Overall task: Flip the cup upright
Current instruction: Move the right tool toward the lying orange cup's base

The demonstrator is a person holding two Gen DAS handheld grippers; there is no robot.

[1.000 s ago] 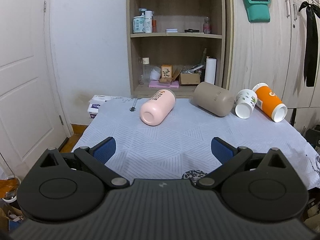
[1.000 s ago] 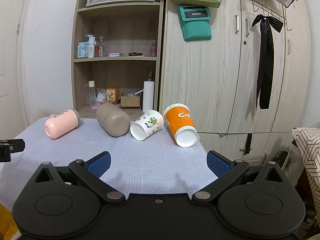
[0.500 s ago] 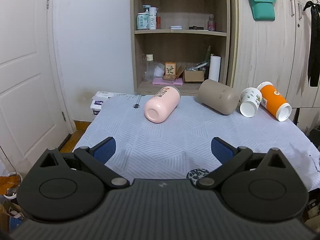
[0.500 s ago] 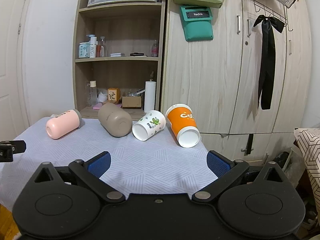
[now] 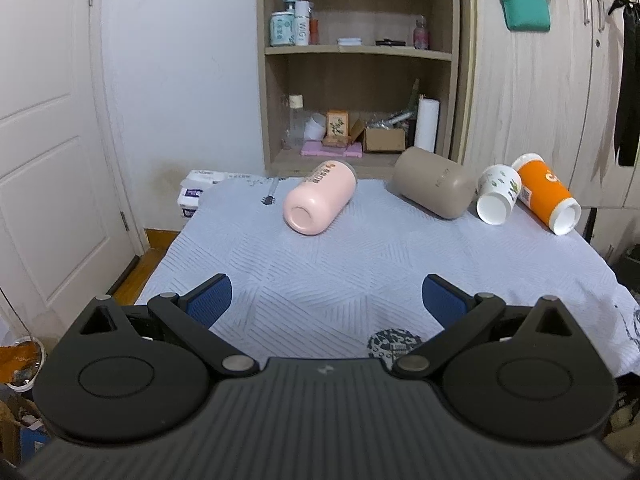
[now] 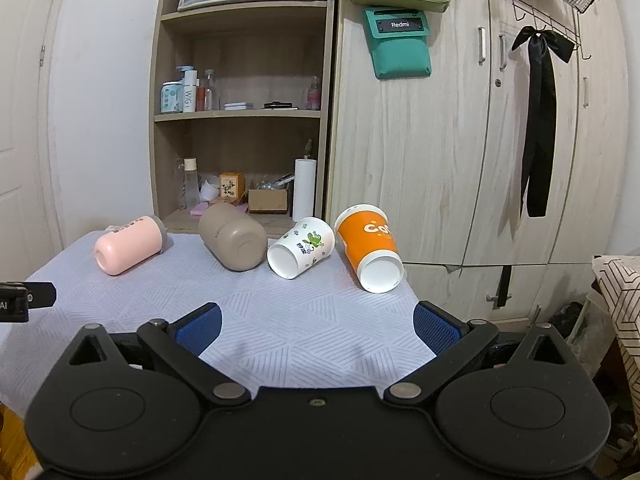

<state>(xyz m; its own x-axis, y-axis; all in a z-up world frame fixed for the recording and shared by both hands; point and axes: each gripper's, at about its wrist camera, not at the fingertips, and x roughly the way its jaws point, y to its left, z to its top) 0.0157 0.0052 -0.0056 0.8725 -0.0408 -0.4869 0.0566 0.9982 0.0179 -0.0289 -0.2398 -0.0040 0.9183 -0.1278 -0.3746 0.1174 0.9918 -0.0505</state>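
Four cups lie tipped over on the cloth-covered surface [image 5: 360, 264], all well ahead of both tools, nothing gripped yet. The left tool [image 5: 326, 300] hangs with its blue pads spread wide and empty; straight ahead of it, a touch left, lies the pink cup [image 5: 318, 203], its long axis running away and to the right, the near end facing back at the tool. The right tool [image 6: 318, 326] is just as wide and just as empty, and ahead of it sit the white printed cup [image 6: 301, 247] and the orange cup [image 6: 370, 246], mouths turned toward it, close beside each other. The tan cup [image 6: 234, 242] lies between the two camps. On this showing the pink one belongs to the left side, orange and white to the right; either way the pads must straddle a cup across its axis.
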